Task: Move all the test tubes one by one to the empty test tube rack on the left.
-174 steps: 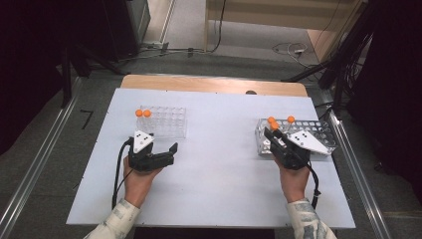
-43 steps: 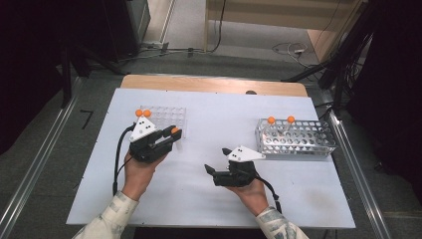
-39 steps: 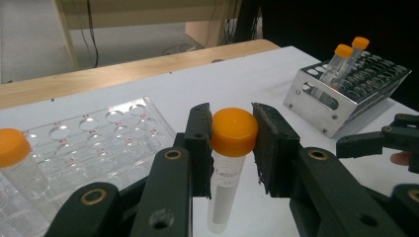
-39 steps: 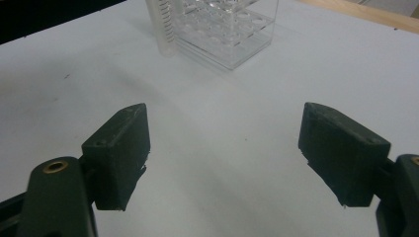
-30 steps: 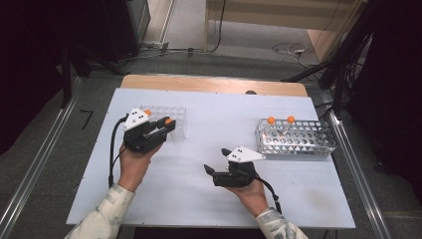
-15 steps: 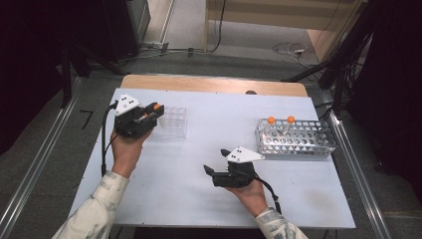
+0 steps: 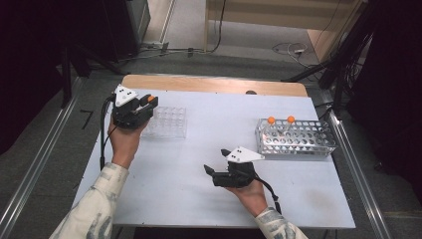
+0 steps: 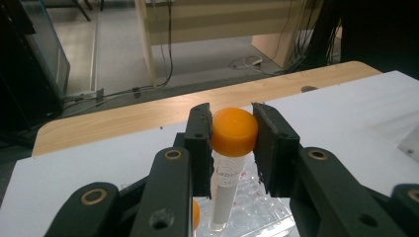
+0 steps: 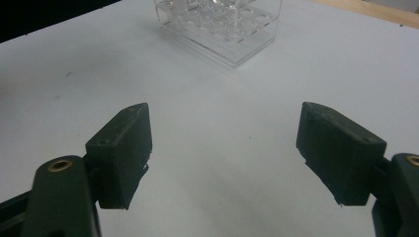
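Observation:
My left gripper (image 7: 148,103) is shut on an orange-capped tube (image 7: 151,98), held upright over the left end of the clear plastic rack (image 7: 169,122). In the left gripper view the pads clamp the tube's orange cap (image 8: 234,131), the clear body hangs down over the rack (image 8: 249,210), and another orange cap (image 8: 196,215) peeks out below. My right gripper (image 7: 217,162) lies low over the white table (image 7: 164,189) near the front middle, open and holding nothing (image 9: 222,133). A metal rack (image 7: 298,142) at the right carries two orange-capped tubes (image 7: 271,120).
The clear rack (image 9: 222,24) stands far ahead of the right gripper's jaws. A wooden strip (image 7: 214,84) runs along the table's far edge. Metal rails flank the table on both sides, with cables on the floor behind.
The left gripper has carried the tube leftward and toward the back, from beside the clear rack's front to its left end. The right hand has stayed put.

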Demonstrator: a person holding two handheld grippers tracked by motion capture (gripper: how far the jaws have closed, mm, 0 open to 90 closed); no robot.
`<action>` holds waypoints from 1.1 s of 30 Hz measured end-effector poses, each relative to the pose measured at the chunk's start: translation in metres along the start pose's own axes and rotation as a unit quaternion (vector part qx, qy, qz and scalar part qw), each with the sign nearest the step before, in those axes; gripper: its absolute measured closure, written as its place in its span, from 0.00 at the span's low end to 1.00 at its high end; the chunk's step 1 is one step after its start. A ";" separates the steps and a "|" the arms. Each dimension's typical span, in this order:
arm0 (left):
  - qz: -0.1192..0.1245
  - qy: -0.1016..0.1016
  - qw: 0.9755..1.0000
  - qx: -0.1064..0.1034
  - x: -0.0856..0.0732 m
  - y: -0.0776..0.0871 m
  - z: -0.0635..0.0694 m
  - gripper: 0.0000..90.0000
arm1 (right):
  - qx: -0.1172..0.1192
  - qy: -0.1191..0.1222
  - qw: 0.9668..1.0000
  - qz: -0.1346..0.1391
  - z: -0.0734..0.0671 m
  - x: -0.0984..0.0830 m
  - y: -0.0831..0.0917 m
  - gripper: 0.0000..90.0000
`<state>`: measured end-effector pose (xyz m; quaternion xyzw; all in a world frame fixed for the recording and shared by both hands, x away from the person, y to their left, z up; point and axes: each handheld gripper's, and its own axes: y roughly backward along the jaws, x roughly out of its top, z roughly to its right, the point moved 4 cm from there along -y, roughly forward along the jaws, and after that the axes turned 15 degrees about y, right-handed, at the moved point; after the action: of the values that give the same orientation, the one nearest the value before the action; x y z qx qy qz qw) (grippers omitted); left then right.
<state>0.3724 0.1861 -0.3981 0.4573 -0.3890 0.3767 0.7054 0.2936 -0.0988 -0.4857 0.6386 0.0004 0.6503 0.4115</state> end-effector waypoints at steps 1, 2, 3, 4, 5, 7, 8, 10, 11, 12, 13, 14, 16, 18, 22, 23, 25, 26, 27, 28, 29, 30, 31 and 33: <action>0.000 0.001 1.000 0.003 -0.001 -0.001 -0.001 0.78 | 0.000 0.001 1.000 0.001 0.000 0.000 0.000 0.22; -0.003 0.001 1.000 0.004 -0.001 -0.002 -0.001 0.78 | 0.000 0.001 1.000 0.001 0.000 0.000 0.001 0.22; -0.005 0.002 1.000 0.005 -0.002 -0.003 -0.001 0.78 | -0.001 0.000 1.000 0.001 0.001 0.000 0.001 0.22; -0.006 0.001 1.000 0.006 -0.003 -0.004 -0.001 0.78 | -0.001 0.000 1.000 0.001 0.001 0.000 0.001 0.22; -0.008 -0.001 1.000 0.006 -0.004 -0.004 -0.002 0.78 | -0.001 0.000 1.000 0.001 0.001 0.000 0.001 0.22; -0.015 -0.002 1.000 0.008 -0.007 -0.006 -0.002 0.78 | -0.001 0.000 1.000 0.001 0.000 0.000 0.001 0.22; -0.019 -0.004 1.000 0.010 -0.009 -0.007 -0.003 0.78 | -0.002 0.001 1.000 0.000 0.000 0.000 0.001 0.22; -0.025 -0.003 1.000 0.010 -0.013 -0.009 -0.005 0.78 | -0.003 0.003 1.000 0.000 0.000 0.000 0.000 0.22; -0.027 -0.001 1.000 0.011 -0.015 -0.010 -0.006 0.78 | -0.003 0.002 1.000 -0.001 0.000 -0.001 0.000 0.23; -0.033 -0.001 0.999 0.012 -0.017 -0.011 -0.008 0.78 | -0.003 0.001 1.000 -0.002 0.000 -0.001 0.000 0.23; -0.035 -0.001 0.999 0.013 -0.019 -0.013 -0.008 0.78 | -0.003 0.001 1.000 -0.002 0.000 -0.001 0.000 0.23; -0.038 -0.001 0.999 0.013 -0.020 -0.013 -0.009 0.78 | -0.003 0.000 1.000 -0.001 0.000 -0.001 0.000 0.23; -0.046 -0.002 0.999 0.012 -0.024 -0.015 -0.010 0.78 | -0.004 0.002 1.000 -0.001 0.001 -0.001 0.000 0.23; -0.052 -0.004 0.999 0.013 -0.027 -0.017 -0.011 0.78 | -0.005 0.002 1.000 -0.003 0.001 -0.001 0.000 0.23; -0.051 -0.010 0.999 0.012 -0.031 -0.016 -0.010 0.78 | -0.007 0.003 1.000 -0.002 0.002 0.000 0.001 0.23; -0.052 -0.012 0.999 0.011 -0.031 -0.016 -0.010 0.77 | -0.007 0.002 1.000 -0.001 0.002 0.000 0.001 0.23; -0.051 -0.013 0.999 0.010 -0.031 -0.016 -0.010 0.75 | -0.007 0.002 1.000 -0.002 0.001 -0.001 0.000 0.23; -0.050 -0.011 0.999 0.008 -0.030 -0.016 -0.010 0.72 | -0.006 0.001 1.000 -0.002 0.001 -0.001 0.000 0.23; -0.049 -0.009 0.999 0.009 -0.030 -0.016 -0.010 0.69 | -0.006 0.002 1.000 -0.002 0.001 0.000 0.000 0.23; -0.048 -0.009 0.999 0.010 -0.030 -0.016 -0.011 0.66 | -0.006 0.003 1.000 -0.001 0.001 0.000 0.000 0.23; -0.048 -0.009 0.999 0.011 -0.030 -0.016 -0.011 0.65 | -0.006 0.002 1.000 -0.001 0.001 0.000 0.000 0.23; -0.047 -0.009 0.999 0.011 -0.030 -0.015 -0.011 0.64 | -0.006 0.001 1.000 -0.002 0.001 0.000 0.000 0.23; -0.046 -0.006 0.999 0.013 -0.029 -0.015 -0.011 0.62 | -0.006 0.001 1.000 -0.002 0.001 -0.001 0.000 0.23; -0.045 -0.005 0.999 0.011 -0.029 -0.014 -0.011 0.59 | -0.007 0.002 1.000 -0.002 0.001 -0.001 0.000 0.23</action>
<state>0.3750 0.1869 -0.4318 0.4842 -0.3675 0.3464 0.7145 0.2944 -0.0998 -0.4857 0.6345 -0.0019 0.6510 0.4168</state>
